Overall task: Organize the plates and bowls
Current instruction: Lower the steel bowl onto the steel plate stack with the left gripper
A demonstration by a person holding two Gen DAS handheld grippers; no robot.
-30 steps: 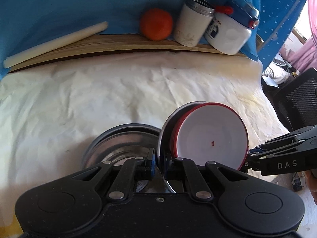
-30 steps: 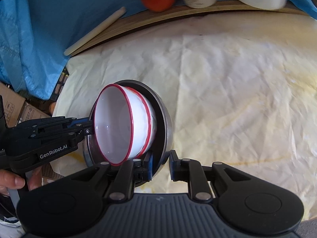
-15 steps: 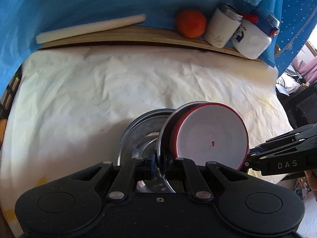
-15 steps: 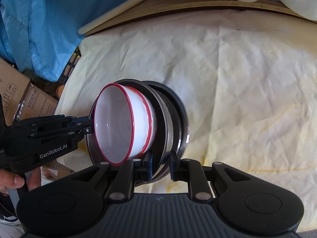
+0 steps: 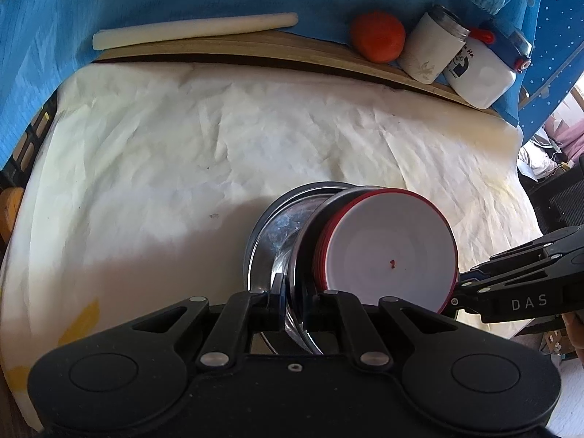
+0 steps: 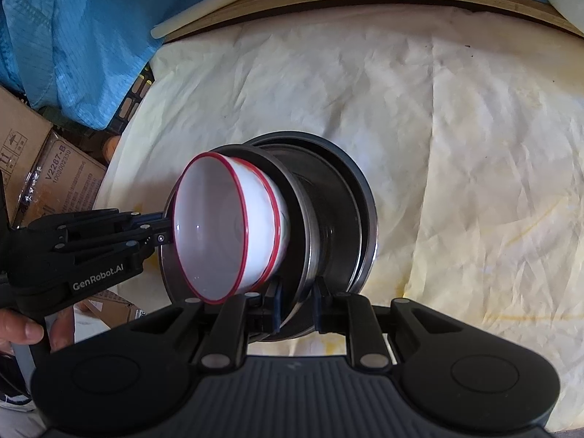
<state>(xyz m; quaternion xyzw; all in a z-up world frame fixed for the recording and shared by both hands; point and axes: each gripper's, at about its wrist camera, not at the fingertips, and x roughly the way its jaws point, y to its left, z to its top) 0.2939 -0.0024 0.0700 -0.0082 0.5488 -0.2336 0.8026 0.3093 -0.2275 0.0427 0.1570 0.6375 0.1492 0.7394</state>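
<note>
A white bowl with a red rim (image 6: 226, 233) sits stacked in a steel plate (image 6: 295, 226). Both my grippers hold that plate by its rim from opposite sides. My left gripper (image 5: 294, 294) is shut on the plate's near rim (image 5: 310, 233); it shows at the left of the right wrist view (image 6: 162, 231). My right gripper (image 6: 295, 304) is shut on the plate's rim; its fingers reach in from the right of the left wrist view (image 5: 463, 290). A second steel plate (image 6: 354, 215) lies under the stack on the white cloth; it also shows in the left wrist view (image 5: 270, 241).
At the back, a wooden board (image 5: 237, 51) holds a white rolling pin (image 5: 193, 31), an orange fruit (image 5: 377, 36), a white canister (image 5: 432, 49) and a white bottle (image 5: 481, 69). Blue cloth hangs behind. Cardboard boxes (image 6: 47, 168) stand beyond the table's left edge.
The held plate with the bowl has moved over the second steel plate, which now sits right under it. Both grippers keep their hold.
</note>
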